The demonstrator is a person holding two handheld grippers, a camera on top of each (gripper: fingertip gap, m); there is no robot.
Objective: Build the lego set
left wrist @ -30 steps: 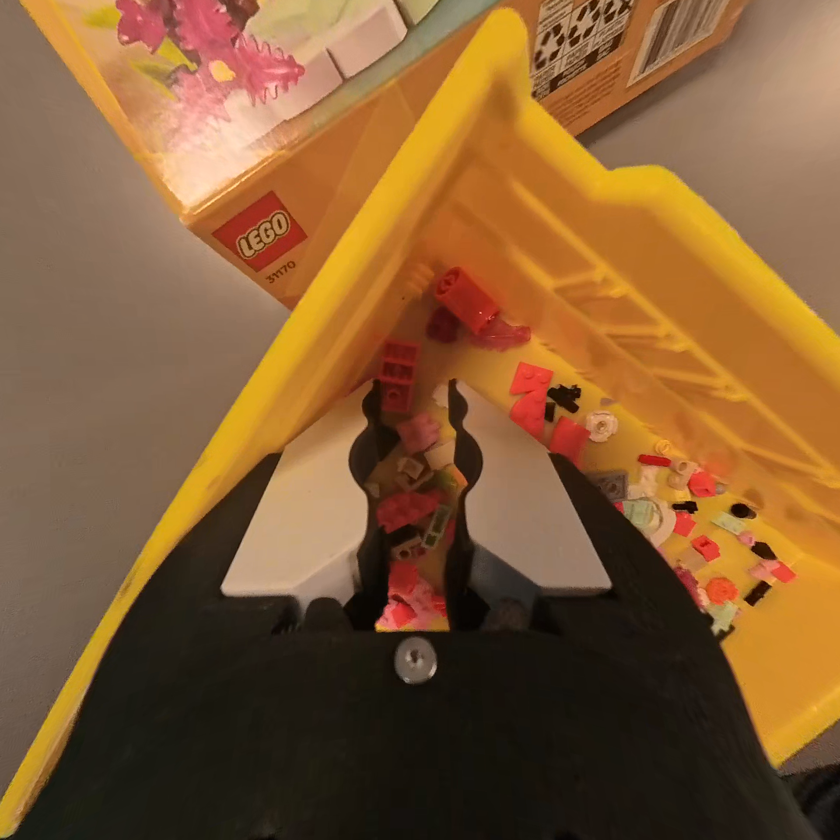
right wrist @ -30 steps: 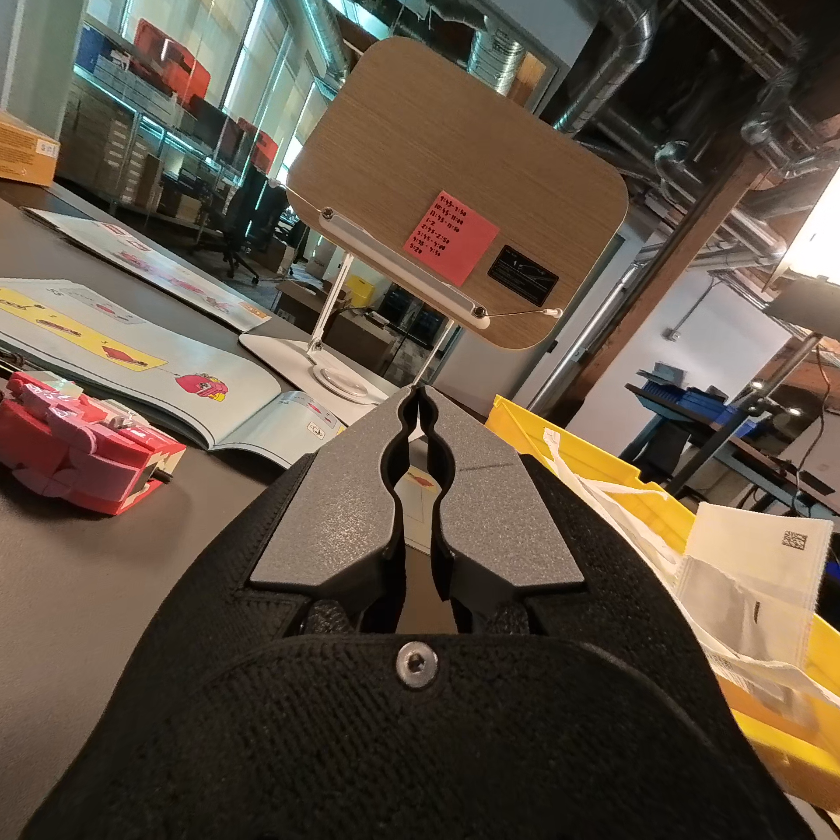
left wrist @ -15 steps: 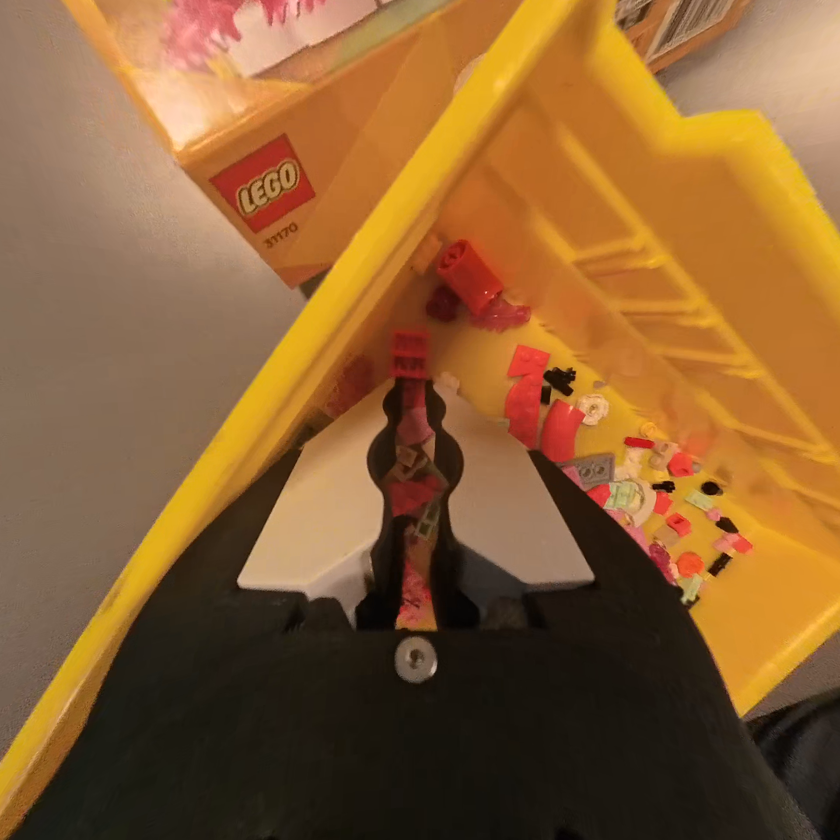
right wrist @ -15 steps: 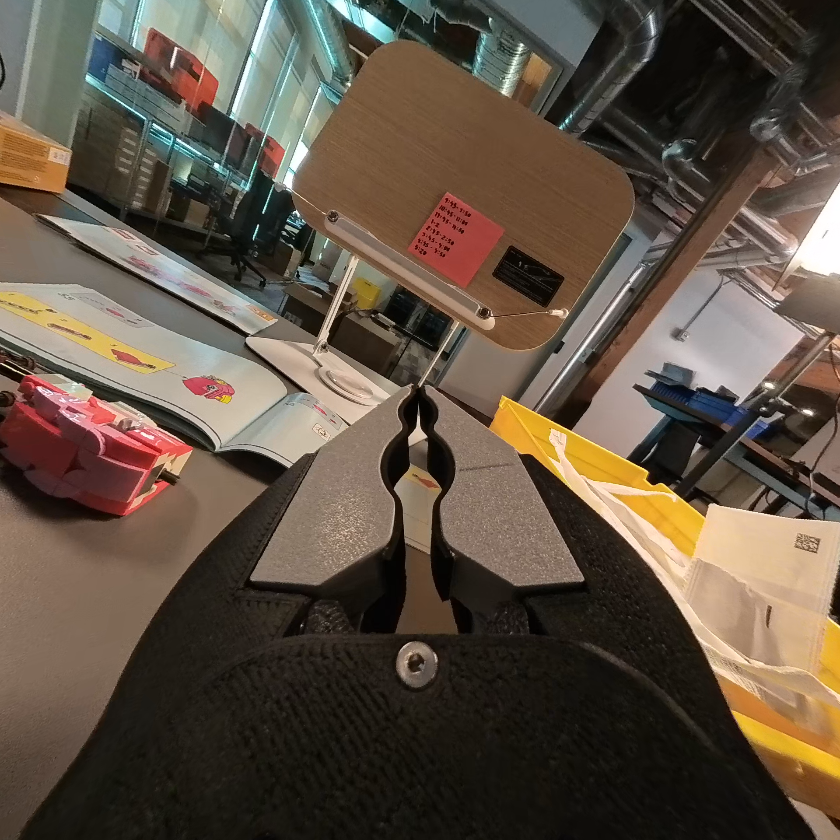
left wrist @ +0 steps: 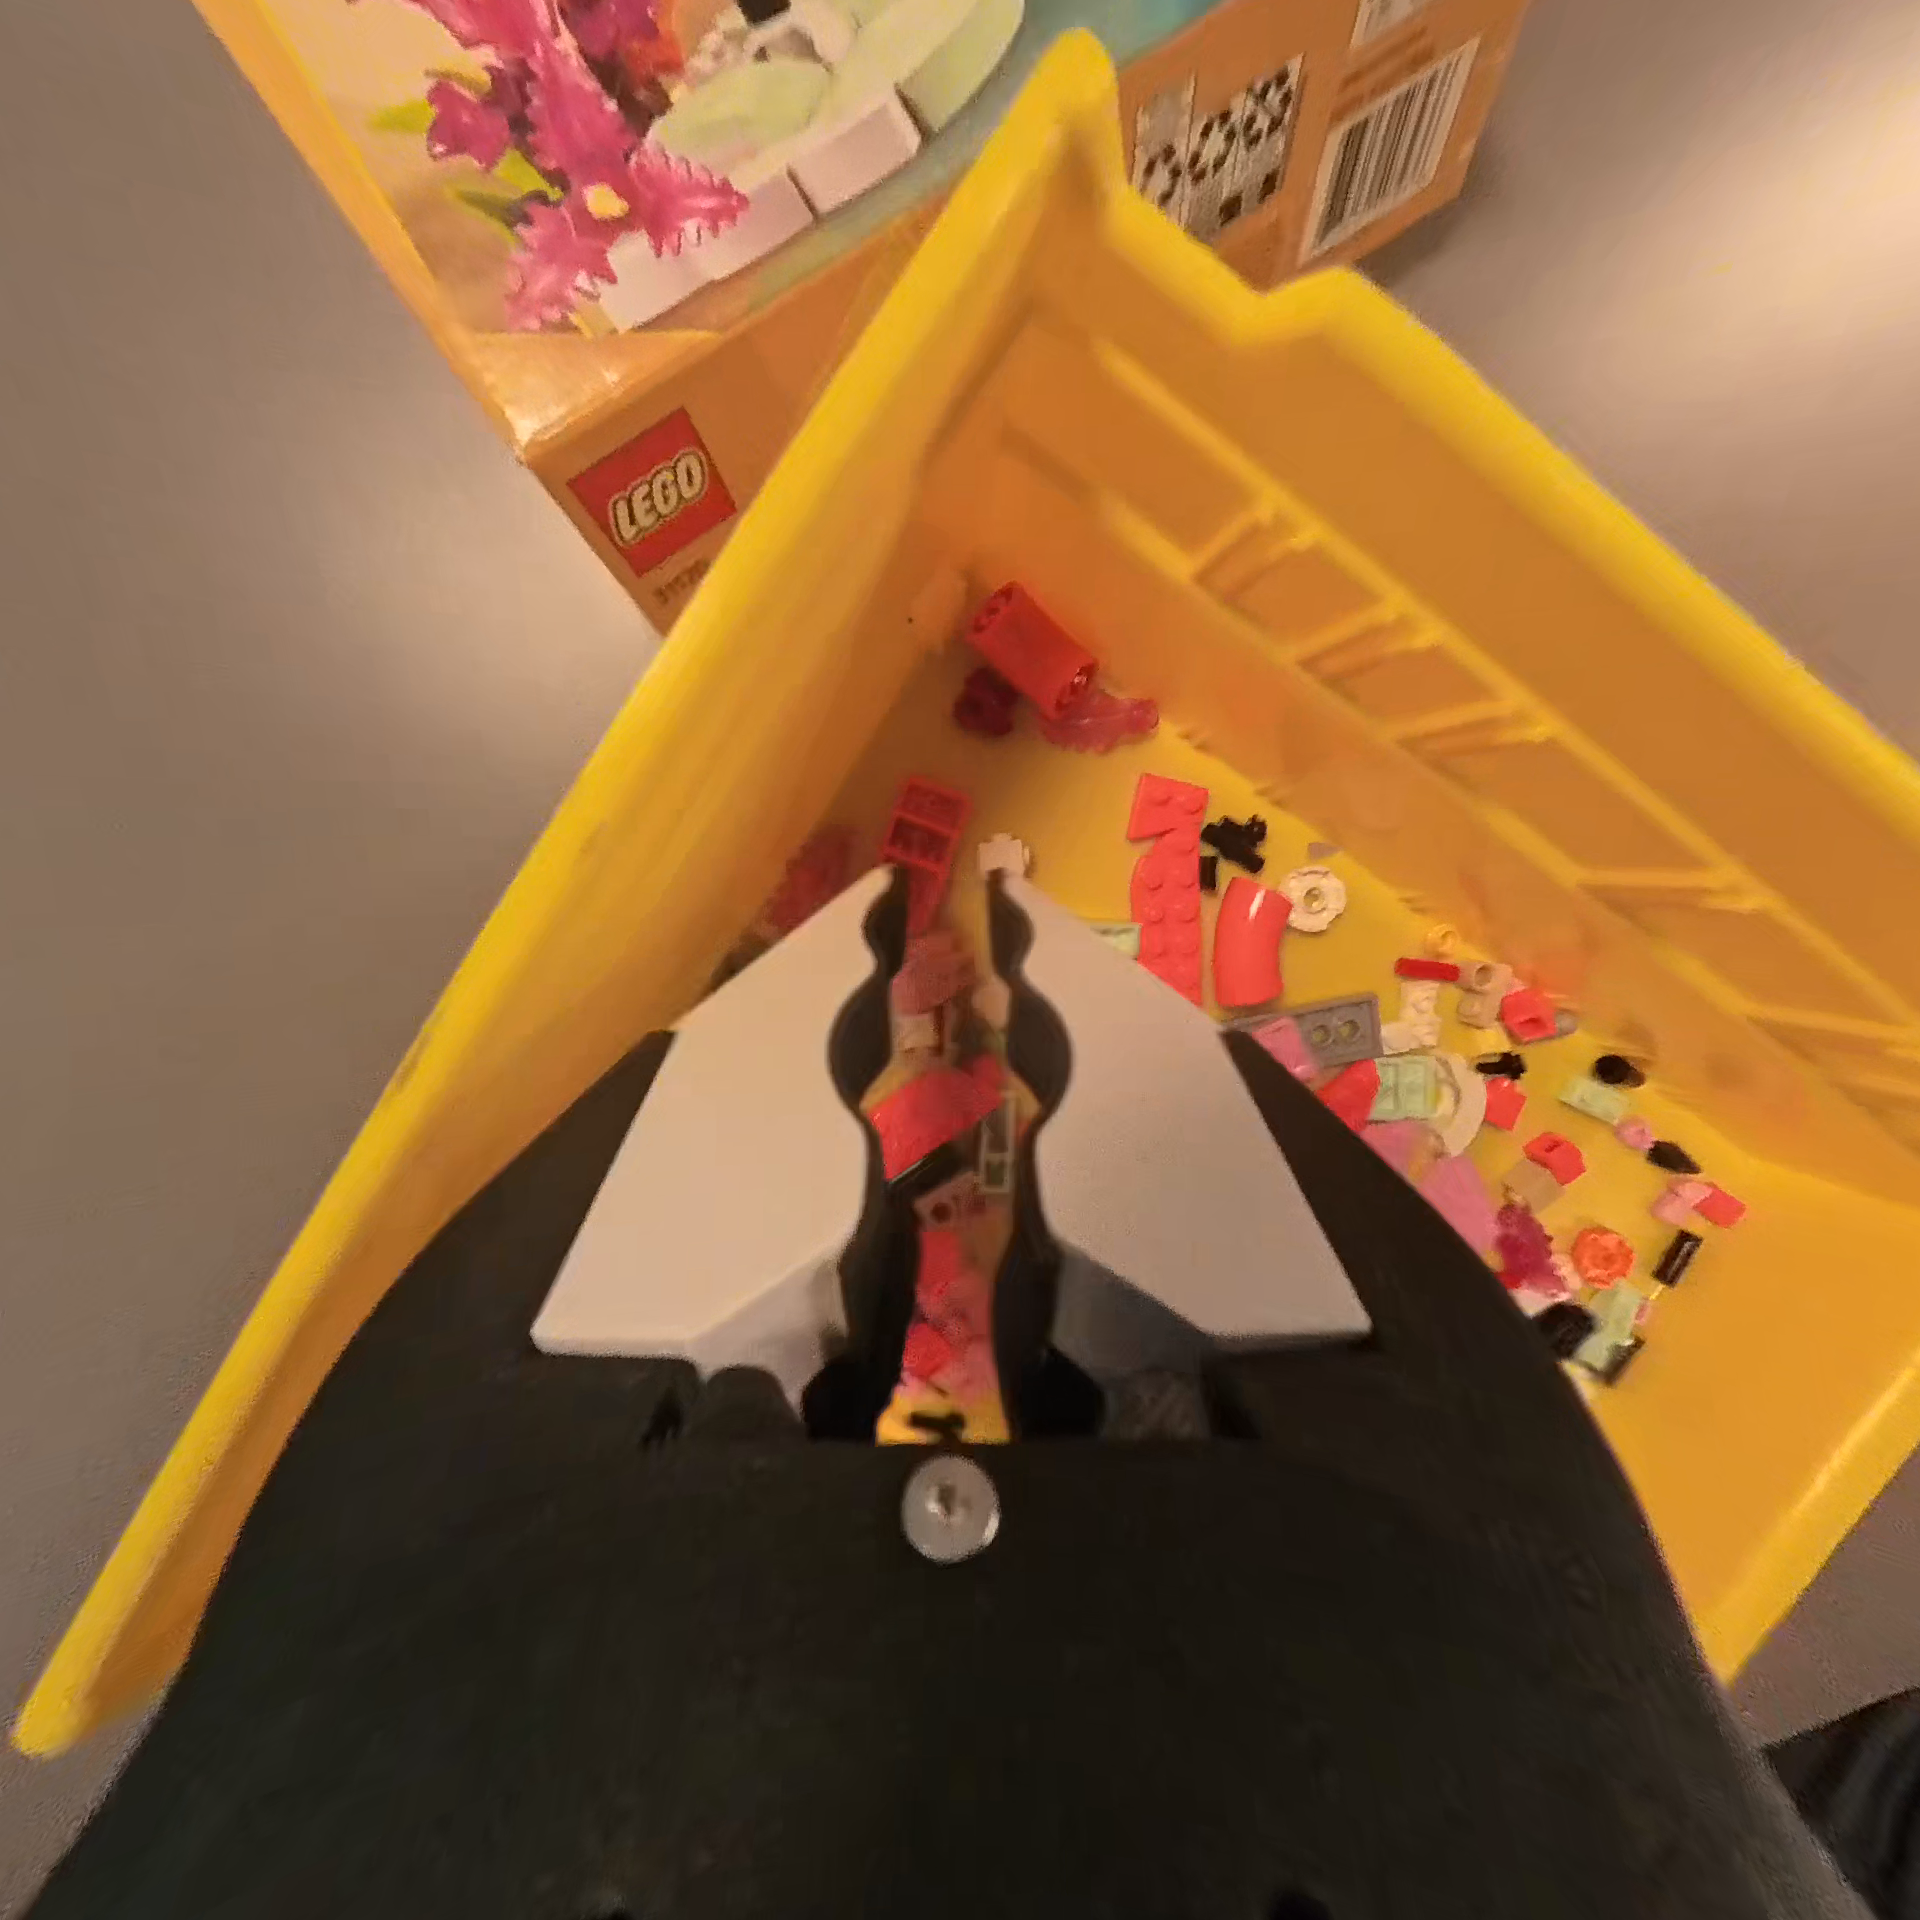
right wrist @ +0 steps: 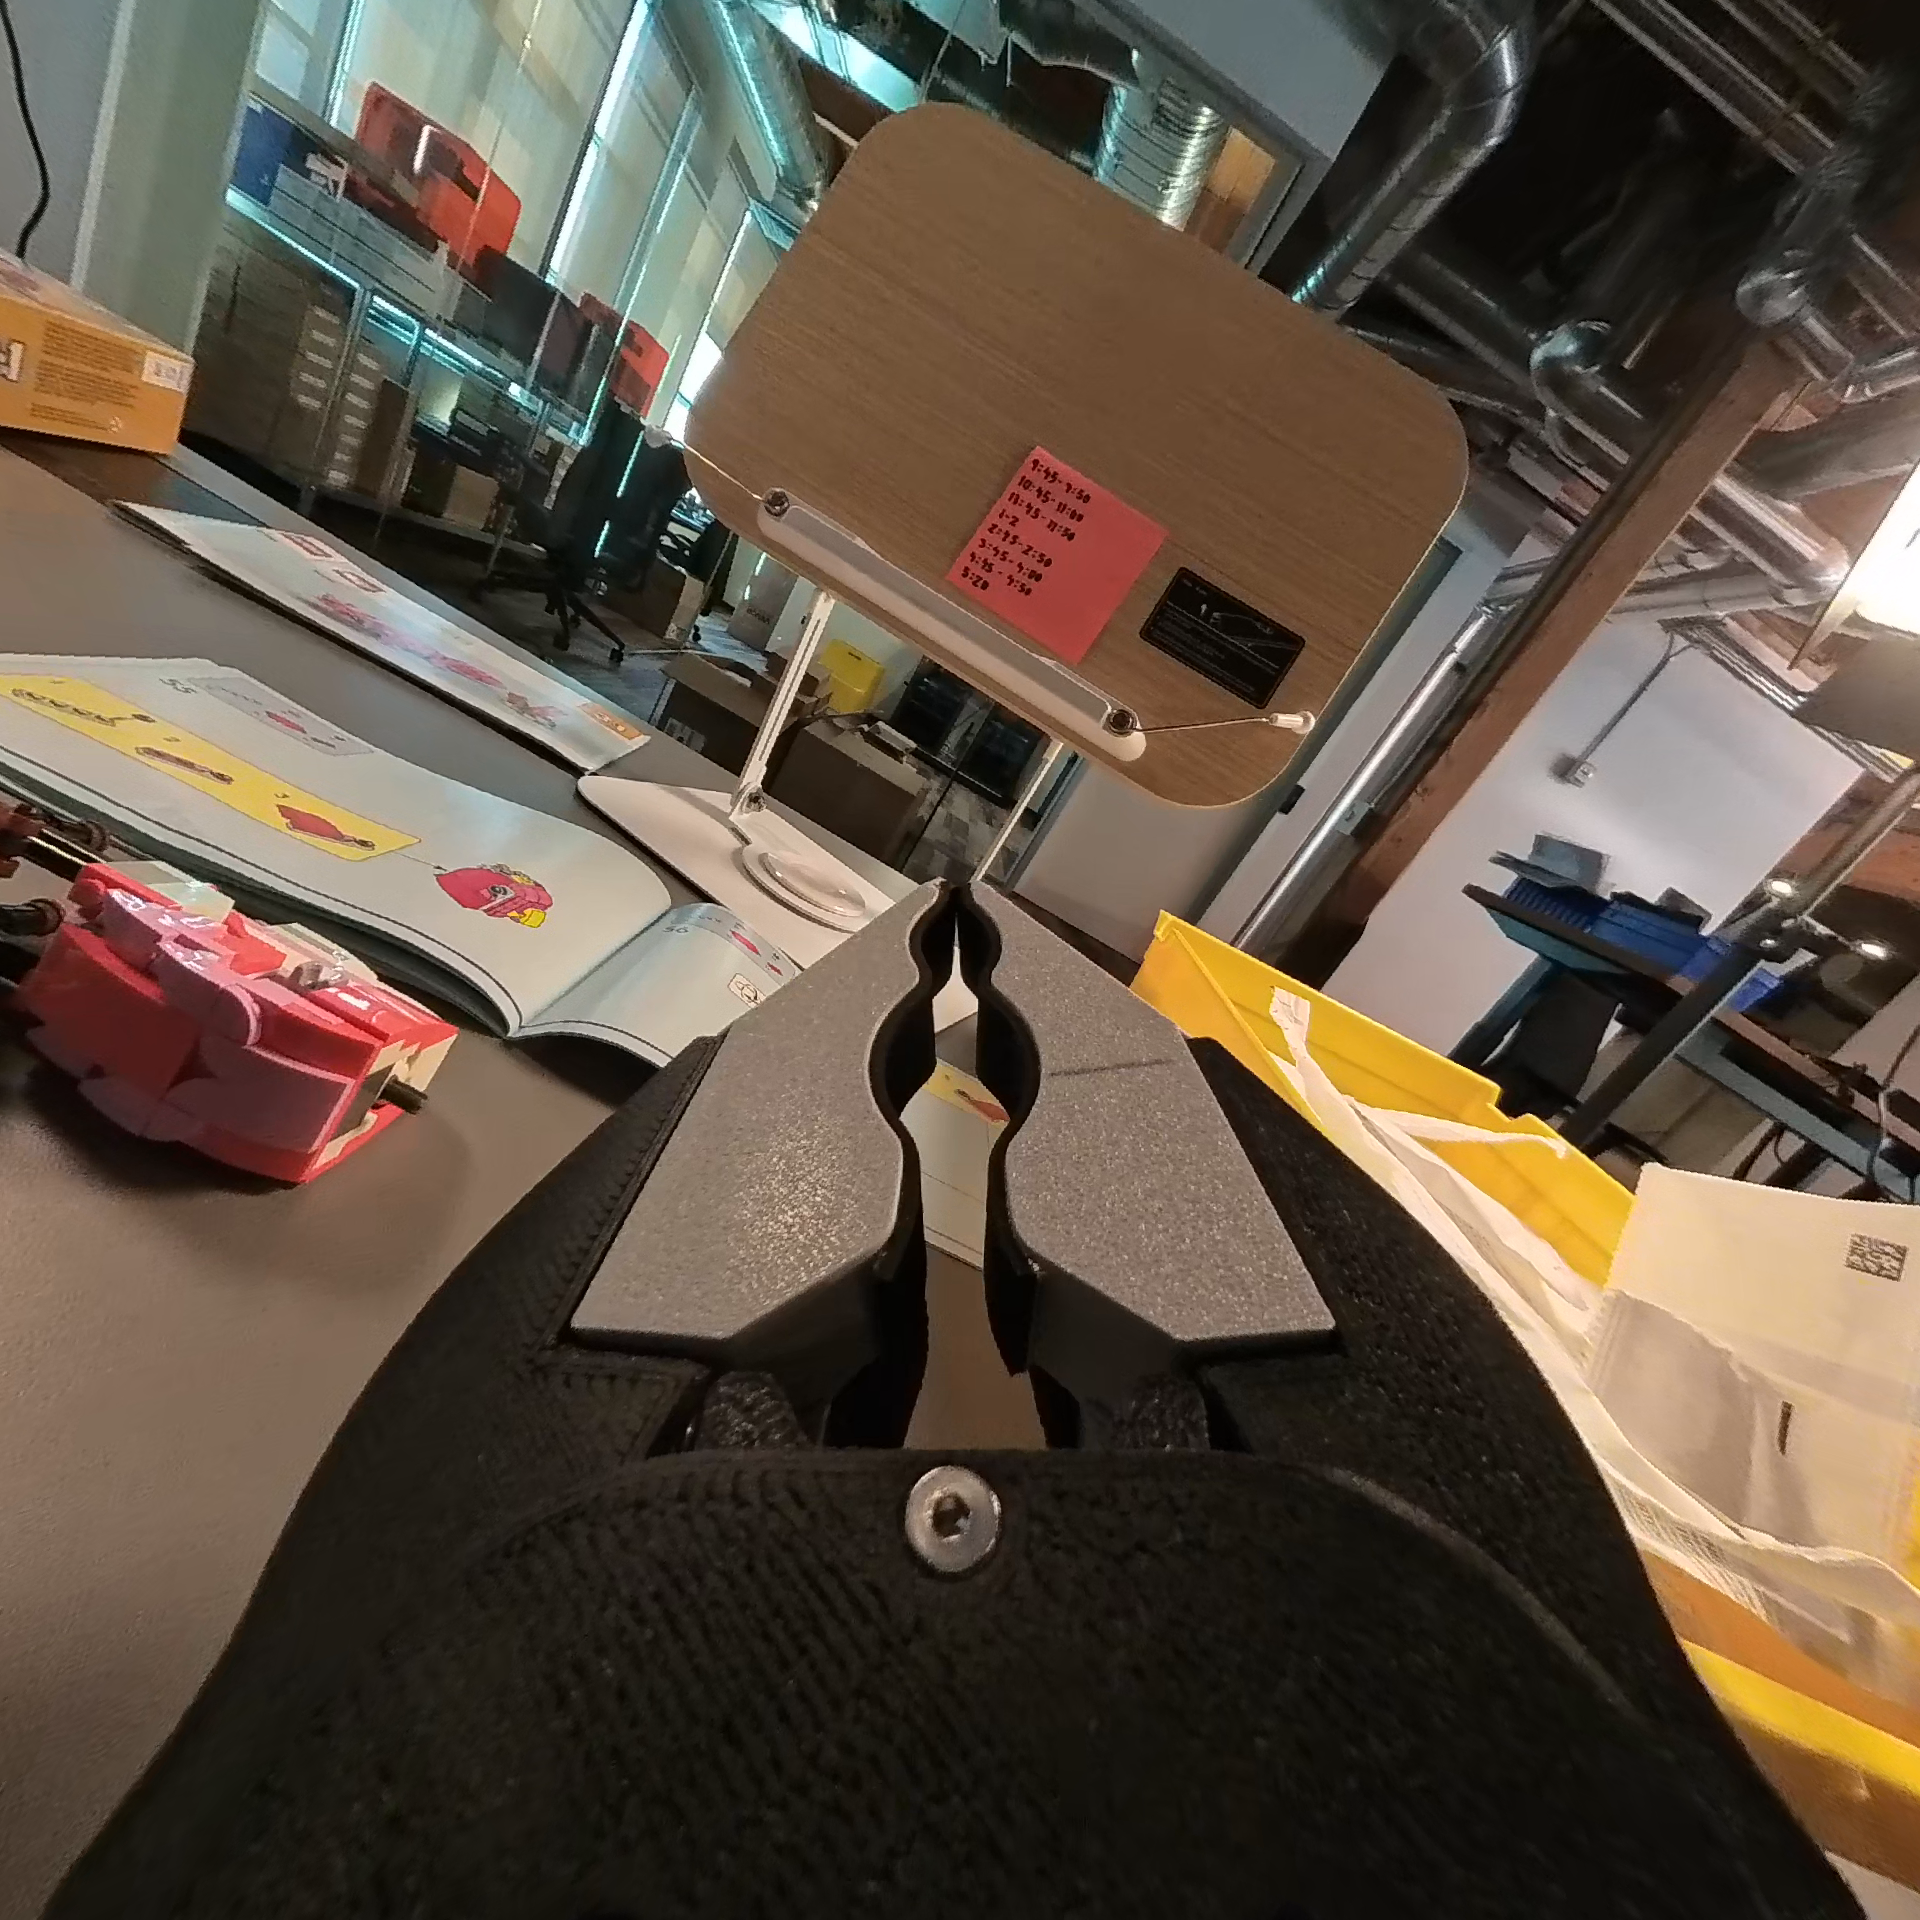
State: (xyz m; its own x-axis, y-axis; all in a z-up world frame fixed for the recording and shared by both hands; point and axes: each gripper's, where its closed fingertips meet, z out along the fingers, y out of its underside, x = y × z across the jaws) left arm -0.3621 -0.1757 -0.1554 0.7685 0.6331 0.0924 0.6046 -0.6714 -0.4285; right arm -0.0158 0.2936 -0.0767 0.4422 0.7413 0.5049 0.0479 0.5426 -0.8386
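Red brick lies lengthwise between the parted left fingers, ungripped; right fingers are clenched bare.

One yellow bin of many loose small bricks, uncounted; one toy box; two open instruction booklets; one book stand; one red-and-pink brick model.

Bin and booklet around the jaws

Loose bricks lie in the bin beyond the left jaws; a booklet lies left of the right jaws.
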